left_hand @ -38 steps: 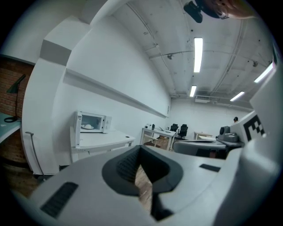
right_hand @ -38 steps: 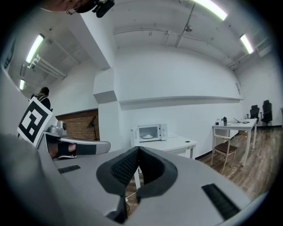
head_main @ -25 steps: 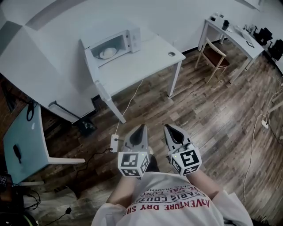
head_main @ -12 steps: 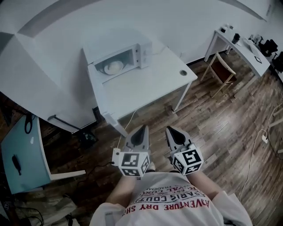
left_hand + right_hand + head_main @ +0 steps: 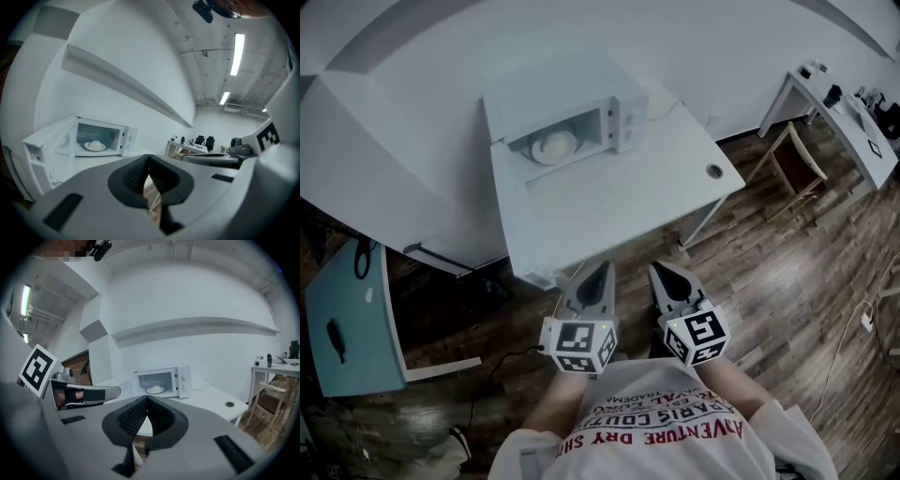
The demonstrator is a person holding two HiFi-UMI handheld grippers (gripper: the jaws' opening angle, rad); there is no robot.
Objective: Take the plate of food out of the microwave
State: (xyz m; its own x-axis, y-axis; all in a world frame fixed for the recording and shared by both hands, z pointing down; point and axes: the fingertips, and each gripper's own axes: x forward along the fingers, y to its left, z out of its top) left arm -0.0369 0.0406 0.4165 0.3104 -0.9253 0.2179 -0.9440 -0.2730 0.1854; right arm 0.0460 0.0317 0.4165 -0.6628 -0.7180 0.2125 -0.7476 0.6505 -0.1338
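Observation:
A white microwave (image 5: 581, 129) stands at the back of a white table (image 5: 619, 202) with its door (image 5: 49, 149) swung open to the left. Inside it a plate of pale food (image 5: 554, 146) rests on the floor of the cavity, also visible in the left gripper view (image 5: 95, 146) and the right gripper view (image 5: 154, 389). My left gripper (image 5: 602, 273) and right gripper (image 5: 662, 272) are side by side just short of the table's near edge, well away from the microwave. Both point at it, shut and empty.
A small round hole (image 5: 714, 171) marks the table's right side. A wooden chair (image 5: 795, 157) and a second white desk (image 5: 853, 117) with small items stand at the right. A teal cabinet (image 5: 347, 319) is at the left. Cables lie on the wooden floor.
The table and microwave have drawn closer and moved toward the middle of the head view. Both grippers have travelled forward with the person, still shut and side by side.

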